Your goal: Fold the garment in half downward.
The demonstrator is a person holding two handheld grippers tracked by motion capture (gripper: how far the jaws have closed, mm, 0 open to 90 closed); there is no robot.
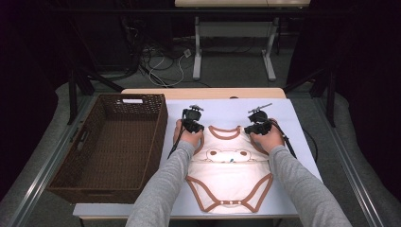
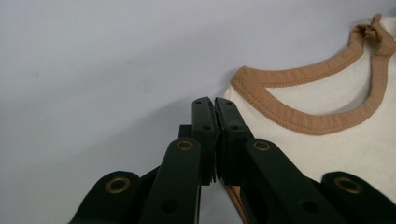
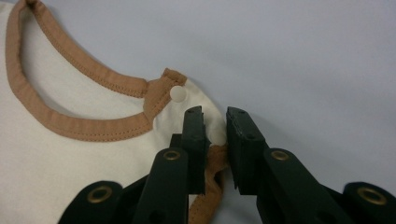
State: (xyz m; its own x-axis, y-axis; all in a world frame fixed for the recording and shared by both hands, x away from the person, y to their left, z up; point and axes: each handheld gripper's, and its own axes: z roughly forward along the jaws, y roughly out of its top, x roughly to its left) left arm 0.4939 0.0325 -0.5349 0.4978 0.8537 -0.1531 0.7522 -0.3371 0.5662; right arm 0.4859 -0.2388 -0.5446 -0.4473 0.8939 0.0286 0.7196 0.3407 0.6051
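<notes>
Left gripper (image 2: 215, 105) fingers pinch the bodysuit (image 1: 229, 172) shoulder; right gripper (image 3: 215, 116) fingers spread, must close at 3 o'clock shoulder.

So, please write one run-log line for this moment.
left hand-held gripper: shut | right hand-held gripper: open | cream brown-trimmed baby bodysuit: flat

No readable text; bodysuit (image 1: 230, 165) bears only bear-face print, no lettering.
</notes>
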